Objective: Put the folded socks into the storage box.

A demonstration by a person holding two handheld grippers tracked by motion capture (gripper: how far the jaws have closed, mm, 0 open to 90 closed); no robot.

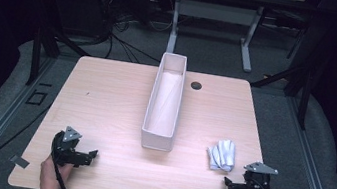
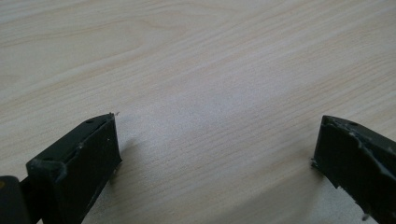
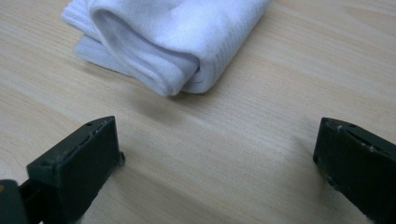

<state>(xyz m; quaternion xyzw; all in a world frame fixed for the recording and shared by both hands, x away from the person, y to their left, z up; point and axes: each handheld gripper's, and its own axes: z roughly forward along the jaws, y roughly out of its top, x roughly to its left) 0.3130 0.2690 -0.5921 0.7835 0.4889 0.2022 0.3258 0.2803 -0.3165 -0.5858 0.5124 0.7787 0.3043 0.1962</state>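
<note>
Standing mid-table, long white box [image 1: 163, 105] empty, folded white cloth [image 1: 222, 154] beside it

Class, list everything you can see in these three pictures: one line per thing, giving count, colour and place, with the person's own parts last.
Table: one, light wood, centre of the high view.
Long box: one, white, open top, mid-table, running front to back.
Folded cloth: one, white, on the table right of the box, just ahead of the right gripper.
Round cap: one, dark, table's far side, right of the box.
Second table: one, white-legged, behind.
Cables: several, black, on the floor behind.
Left gripper: one, black, near-left edge, jaws open.
Right gripper: one, black, near-right edge, jaws open.
Hands: two, at the bottom edge.
</note>
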